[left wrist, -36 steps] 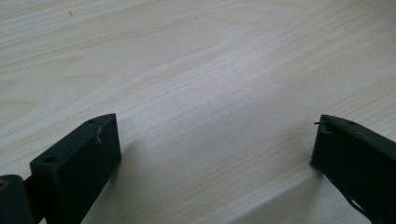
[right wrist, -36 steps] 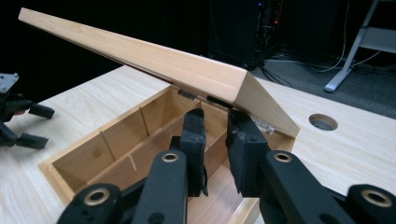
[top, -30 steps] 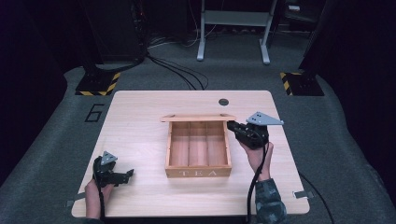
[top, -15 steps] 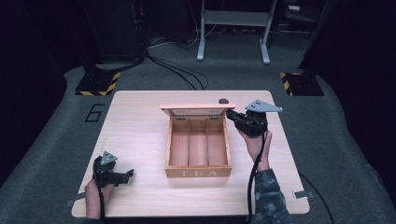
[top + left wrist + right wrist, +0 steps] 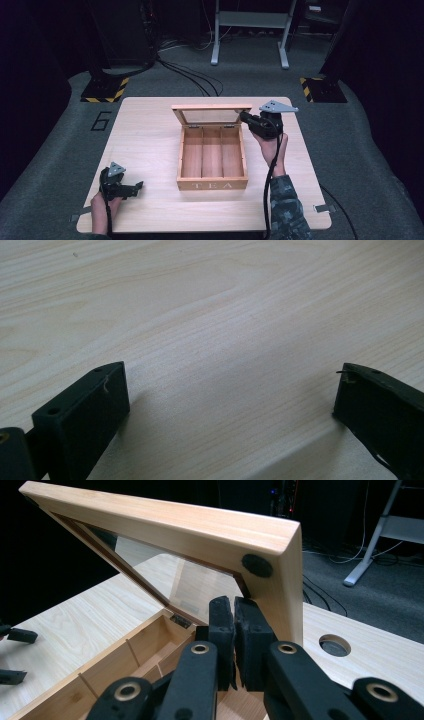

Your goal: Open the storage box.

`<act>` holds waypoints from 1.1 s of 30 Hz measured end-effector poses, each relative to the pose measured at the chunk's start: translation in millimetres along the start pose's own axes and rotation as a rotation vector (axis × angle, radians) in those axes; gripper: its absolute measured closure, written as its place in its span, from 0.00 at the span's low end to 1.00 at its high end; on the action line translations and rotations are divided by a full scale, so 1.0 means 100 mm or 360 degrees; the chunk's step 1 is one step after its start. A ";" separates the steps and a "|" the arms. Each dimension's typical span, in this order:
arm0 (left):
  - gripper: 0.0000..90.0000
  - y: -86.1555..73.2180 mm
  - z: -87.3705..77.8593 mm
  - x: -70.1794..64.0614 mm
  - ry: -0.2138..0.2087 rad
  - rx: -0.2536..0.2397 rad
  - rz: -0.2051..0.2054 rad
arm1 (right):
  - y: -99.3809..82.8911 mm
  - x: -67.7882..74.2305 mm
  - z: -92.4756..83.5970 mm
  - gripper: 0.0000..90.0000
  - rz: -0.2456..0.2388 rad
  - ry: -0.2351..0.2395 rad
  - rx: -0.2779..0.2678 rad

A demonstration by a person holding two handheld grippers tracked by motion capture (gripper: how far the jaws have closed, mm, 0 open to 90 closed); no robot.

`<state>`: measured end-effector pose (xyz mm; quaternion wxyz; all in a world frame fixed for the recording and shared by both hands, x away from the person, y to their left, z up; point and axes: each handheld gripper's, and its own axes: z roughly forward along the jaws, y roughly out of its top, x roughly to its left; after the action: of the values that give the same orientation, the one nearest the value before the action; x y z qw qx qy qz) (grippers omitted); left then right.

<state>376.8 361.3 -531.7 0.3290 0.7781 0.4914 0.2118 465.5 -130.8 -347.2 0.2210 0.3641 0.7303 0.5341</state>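
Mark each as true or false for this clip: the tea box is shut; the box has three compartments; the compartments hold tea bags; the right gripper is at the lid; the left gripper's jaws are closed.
1. The box is shut. False: its lid stands raised.
2. It has three compartments. True.
3. They hold tea bags. False: they look empty.
4. The right gripper is at the lid. True: its jaws are together against the frame's corner.
5. The left gripper has closed jaws. False: they stand wide apart over the table.
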 end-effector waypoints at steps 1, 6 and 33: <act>0.01 0.00 0.00 0.00 0.0000 0.0000 0.0000 | 0.02 -0.01 0.01 0.96 -0.0004 -0.0006 -0.0004; 0.01 0.00 0.00 0.00 0.0004 -0.0009 0.0004 | 0.04 -0.03 0.03 0.96 0.0007 -0.0006 -0.0004; 0.01 0.00 0.00 0.00 0.0003 -0.0008 0.0006 | 0.05 -0.03 0.04 0.95 0.0004 -0.0015 -0.0013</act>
<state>377.2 361.5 -531.9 0.3300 0.7780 0.4898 0.2145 471.8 -130.2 -343.7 0.2253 0.3666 0.7267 0.5356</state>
